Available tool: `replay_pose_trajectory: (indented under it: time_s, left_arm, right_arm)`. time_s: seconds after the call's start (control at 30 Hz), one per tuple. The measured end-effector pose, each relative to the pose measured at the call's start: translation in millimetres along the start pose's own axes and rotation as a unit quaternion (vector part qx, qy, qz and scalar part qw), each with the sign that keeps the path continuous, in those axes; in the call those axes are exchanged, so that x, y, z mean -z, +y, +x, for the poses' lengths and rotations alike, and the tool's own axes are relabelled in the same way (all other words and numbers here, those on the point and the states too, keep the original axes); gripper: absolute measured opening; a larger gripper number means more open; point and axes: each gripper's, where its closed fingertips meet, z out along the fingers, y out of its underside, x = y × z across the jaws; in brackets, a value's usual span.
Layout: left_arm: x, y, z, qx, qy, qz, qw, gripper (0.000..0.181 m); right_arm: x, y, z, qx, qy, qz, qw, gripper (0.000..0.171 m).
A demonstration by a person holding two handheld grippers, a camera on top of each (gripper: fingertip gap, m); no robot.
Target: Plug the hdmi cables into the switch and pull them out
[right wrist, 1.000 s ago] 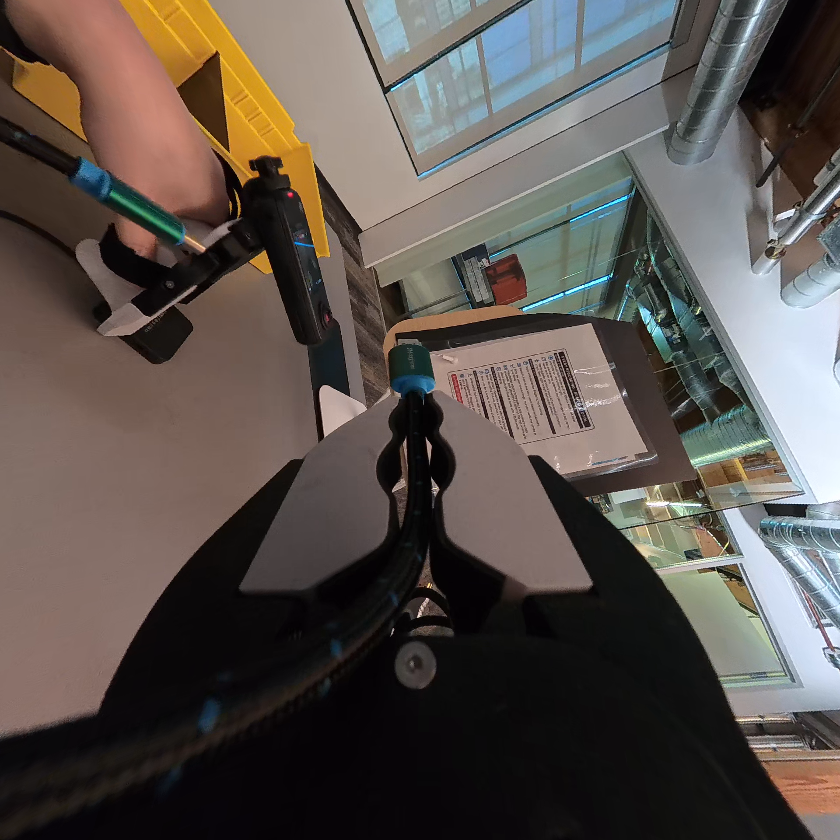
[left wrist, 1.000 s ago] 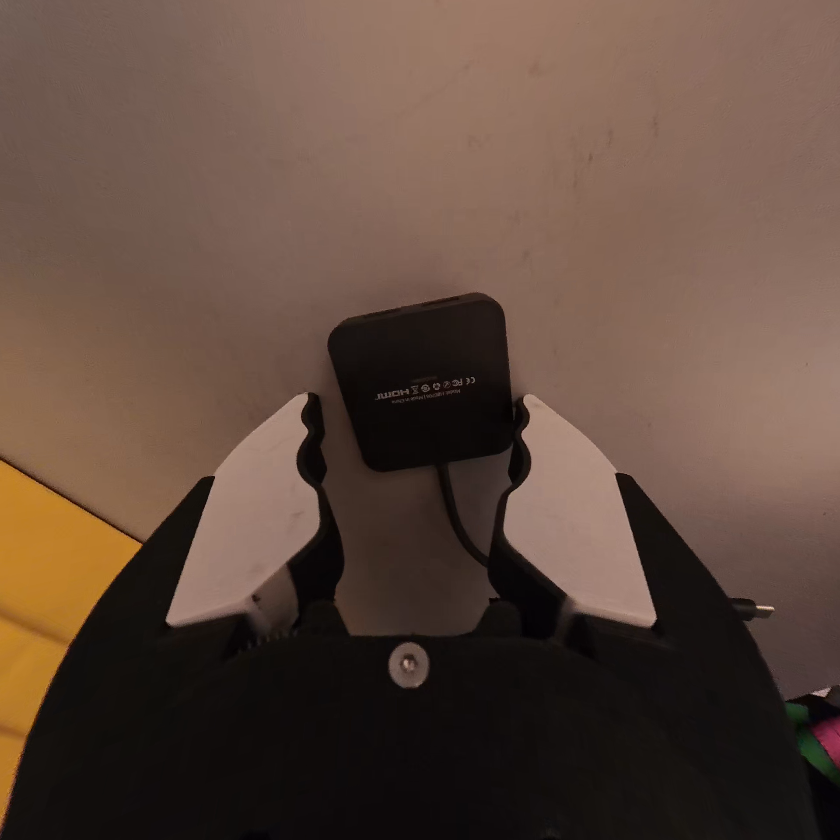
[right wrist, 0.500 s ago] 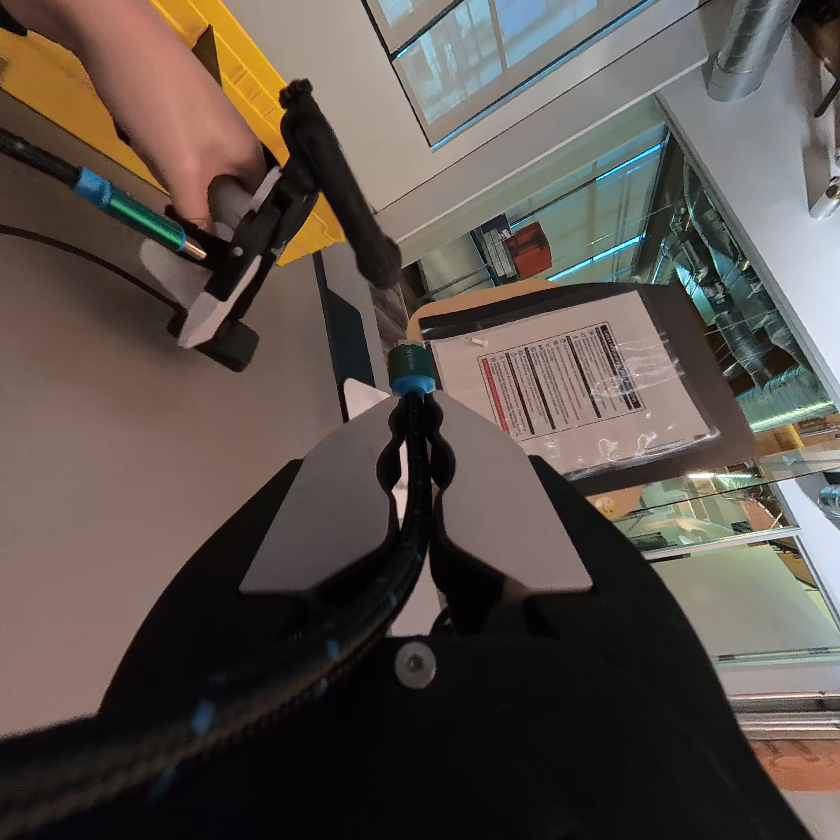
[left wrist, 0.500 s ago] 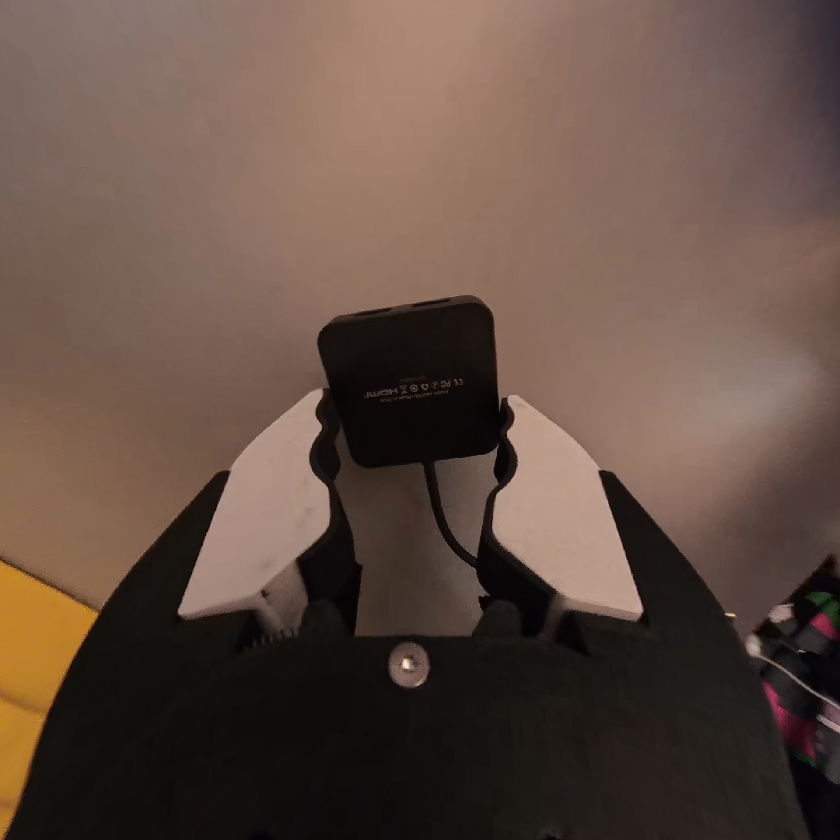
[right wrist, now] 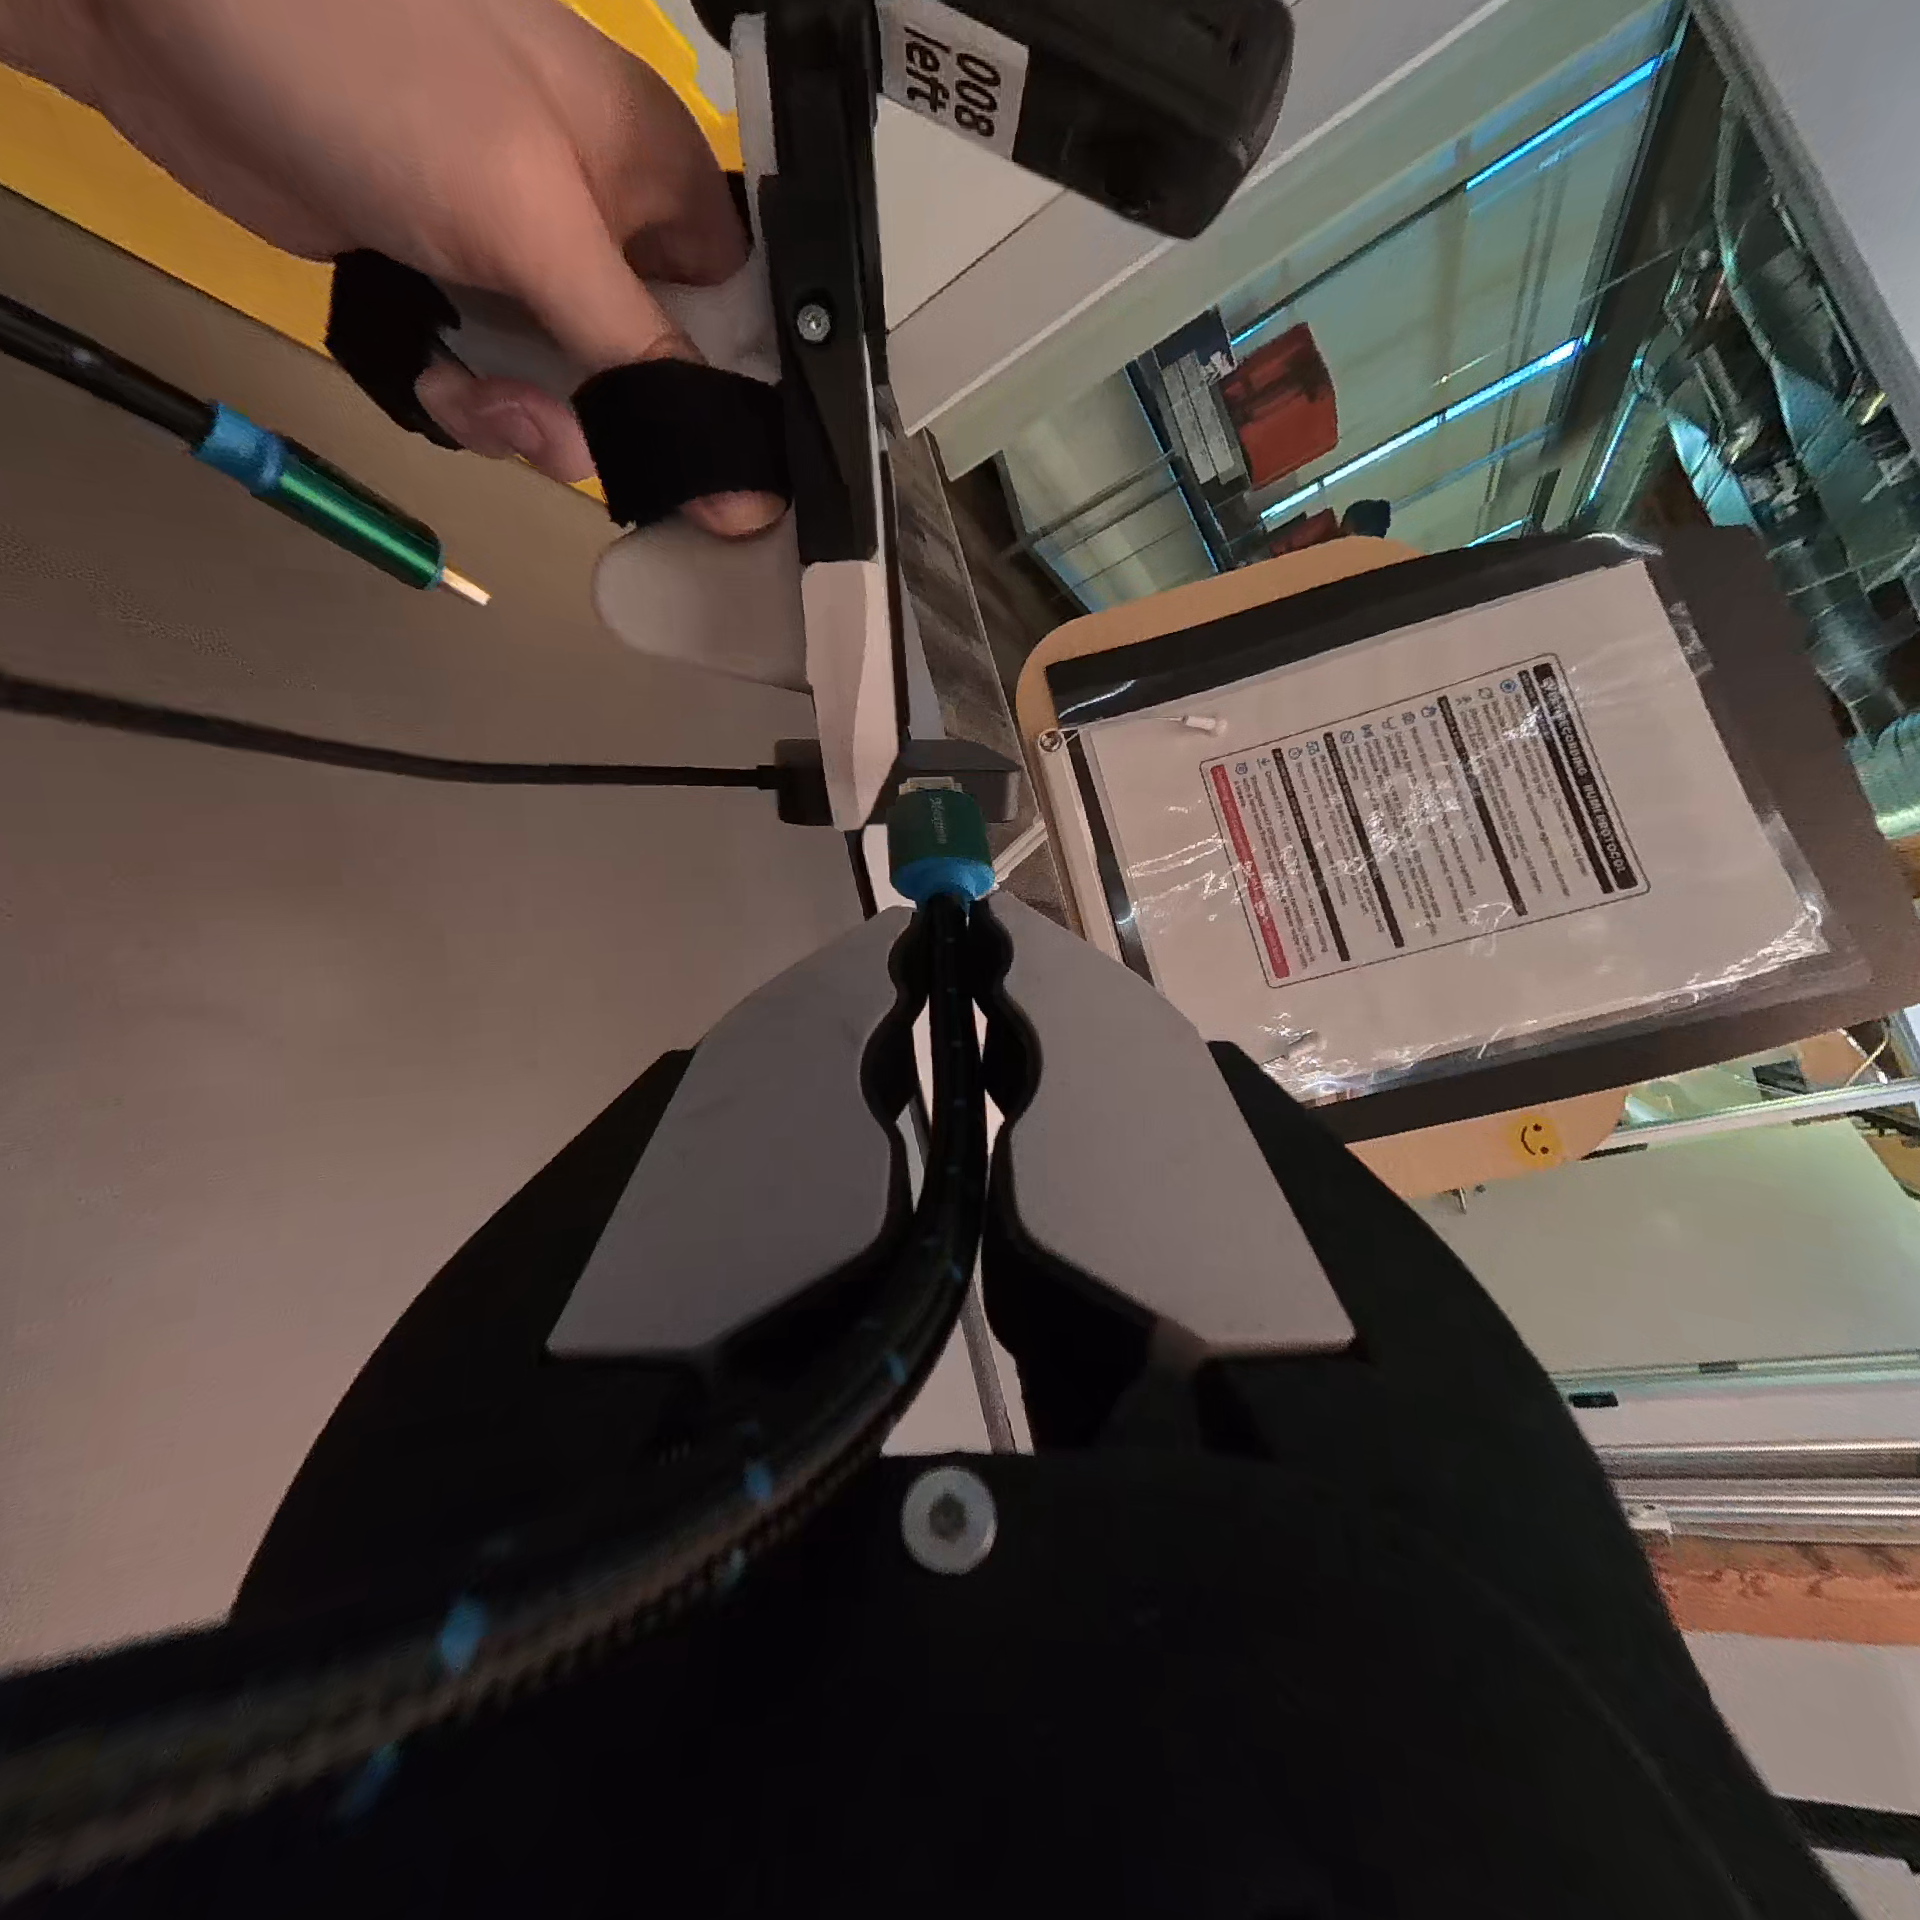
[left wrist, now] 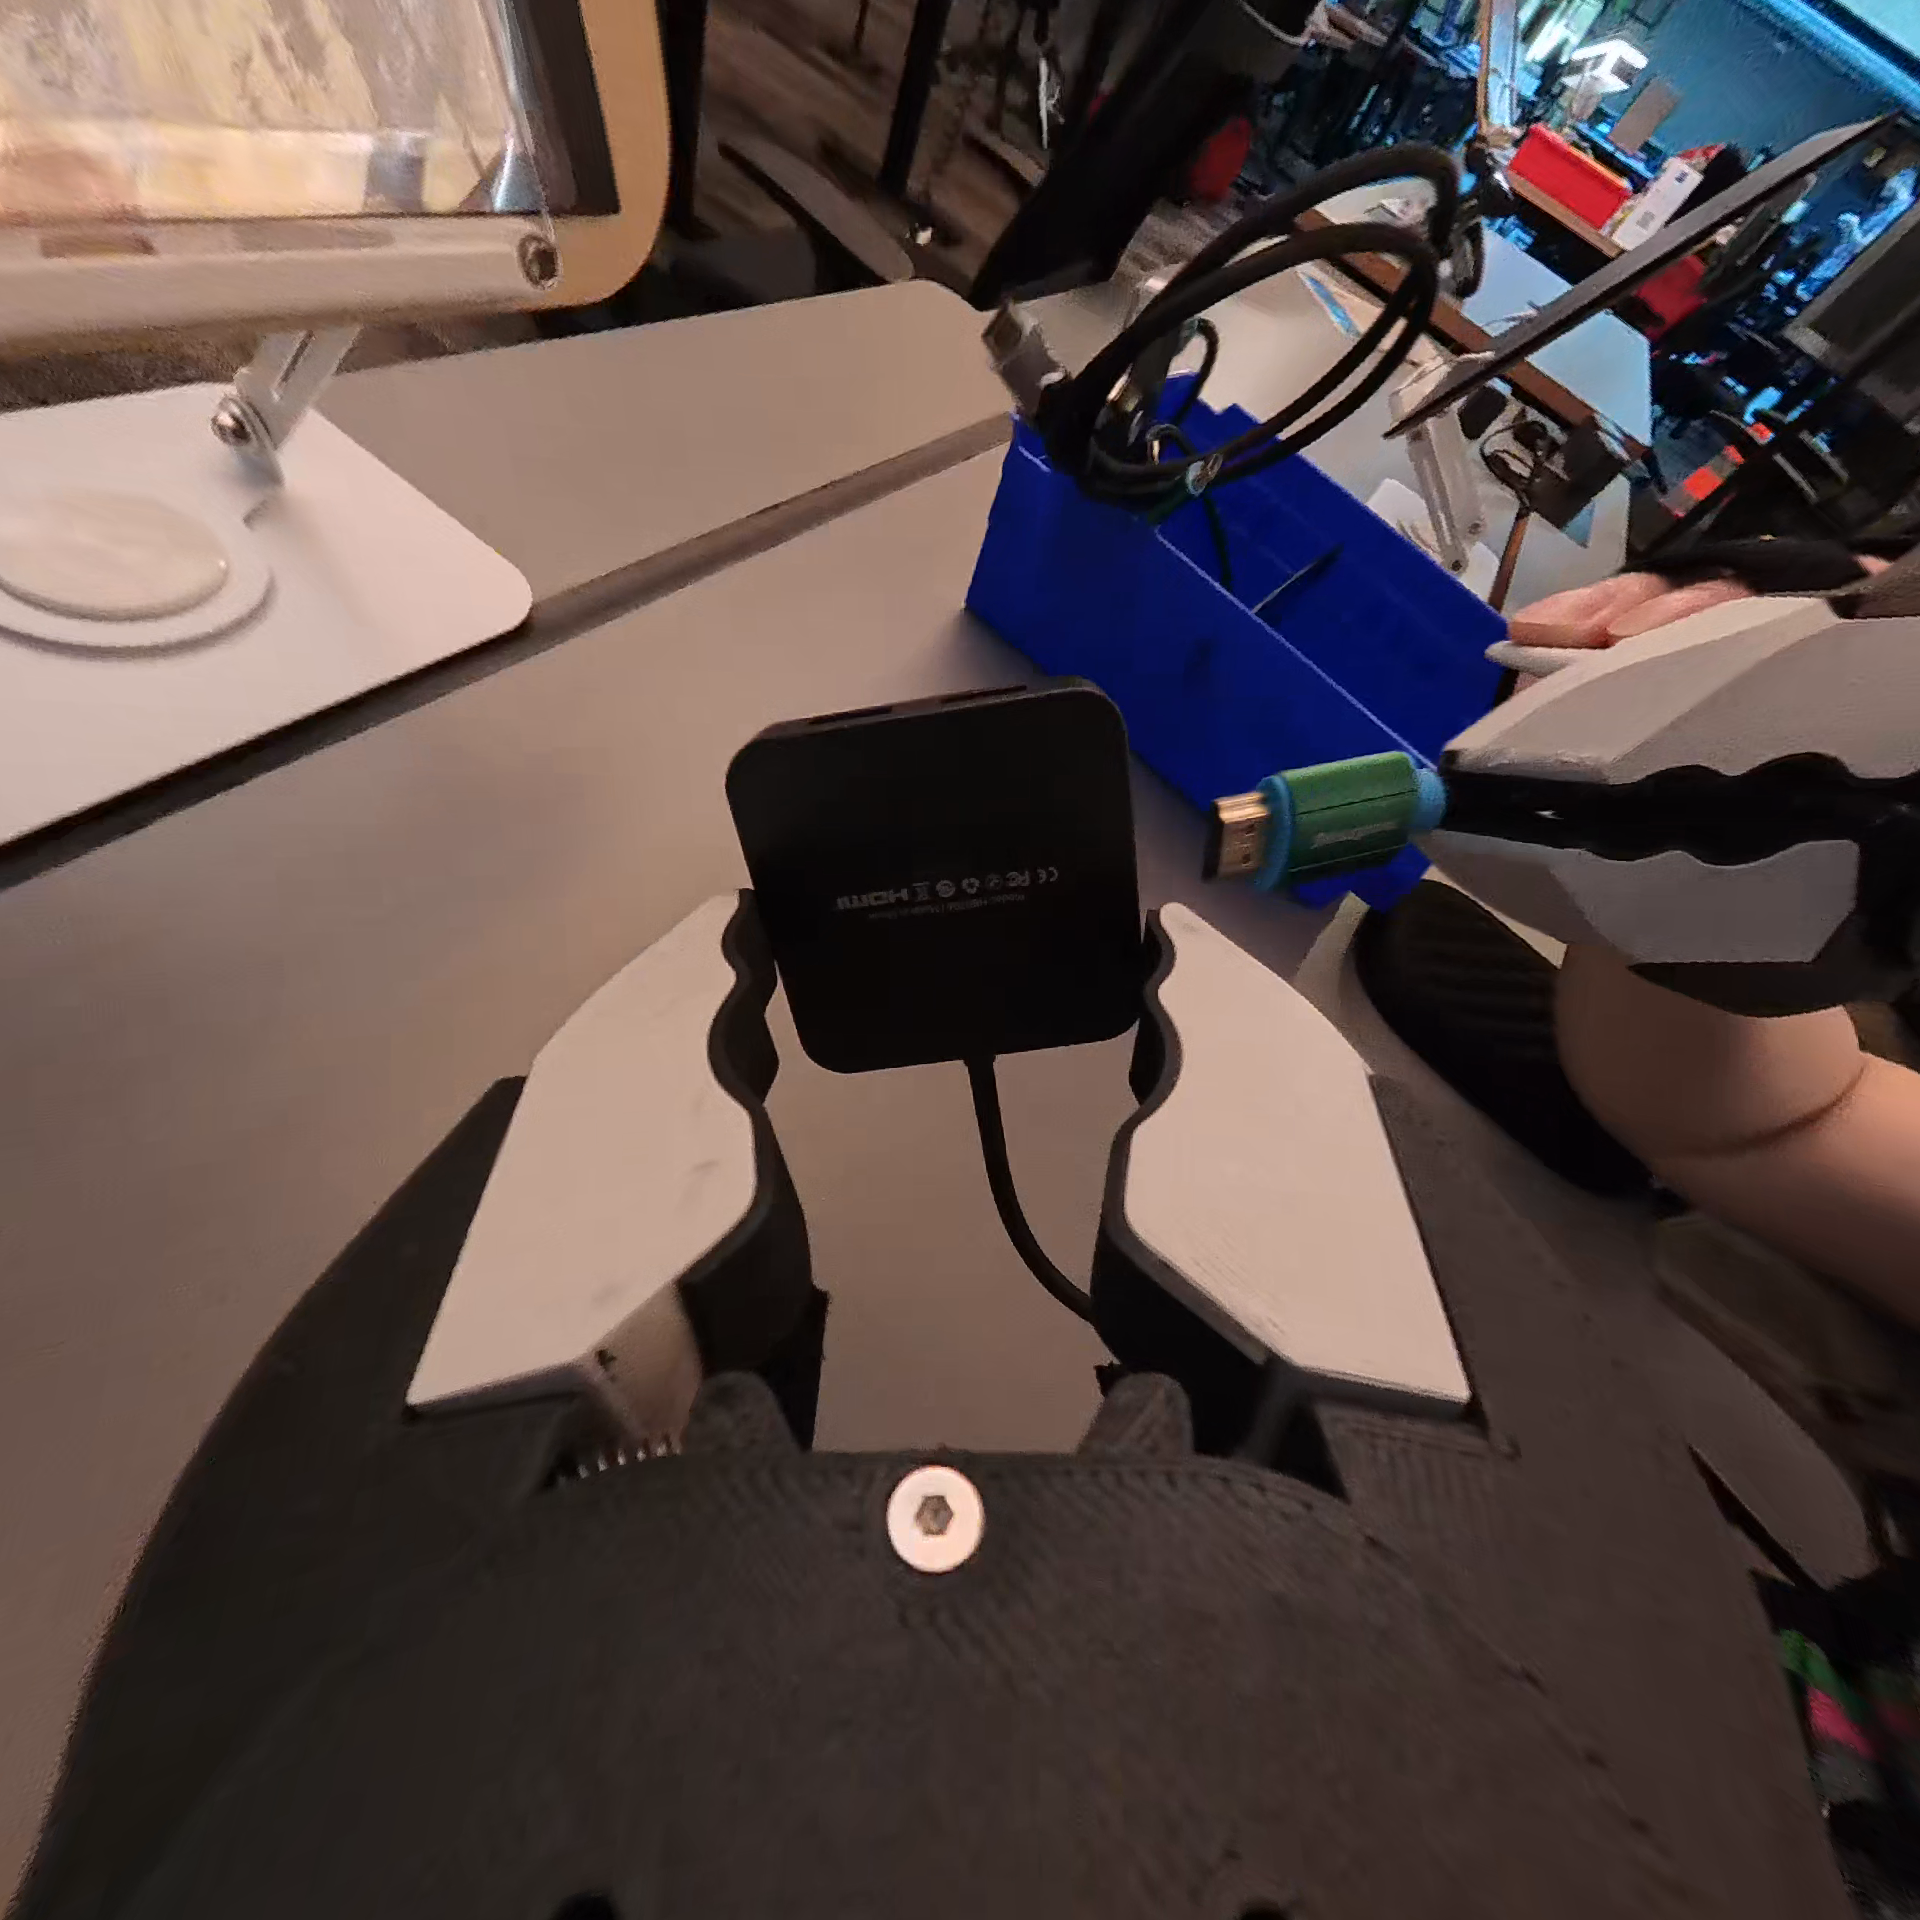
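The left claw (left wrist: 948, 940) is gripping the black switch (left wrist: 935, 868) by its two side edges, fingers closed only as far as the box's width, and is holding it over the grey tabletop (left wrist: 312, 935). The switch's own thin lead (left wrist: 1013, 1195) is trailing back between the fingers. The right claw (left wrist: 1455, 805) is clamping tight on the braided HDMI cable (right wrist: 951, 1081) just behind its green plug (left wrist: 1325, 821), which is pointing toward the switch's far edge. In the left wrist view the plug's metal tip is sitting just beside the switch, apart from it; in the right wrist view it appears to be almost at a port, though I cannot tell whether it is touching. A second green-plugged cable (right wrist: 332, 509) is lying on the tabletop near the person's hand (right wrist: 468, 208). A blue bin (left wrist: 1226, 644) holding coiled black cords (left wrist: 1299, 343) is standing beyond the switch.
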Motion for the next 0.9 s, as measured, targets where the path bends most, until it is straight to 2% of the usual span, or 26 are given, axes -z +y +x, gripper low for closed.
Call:
replay_pose_trajectory:
  time_s: [0.33, 0.9]
  left_arm:
    - [-3, -2, 9, -0.022, 0.006, 0.004, 1.000, 0.067]
    - [6, -11, 11, -0.106, -0.089, -0.003, 0.990, 0.067]
  right_arm:
    - [0, 7, 3, 0.015, 0.008, -0.023, 1.000, 0.009]
    - [1, 3, 8, 0.014, 0.026, -0.017, 0.999, 0.009]
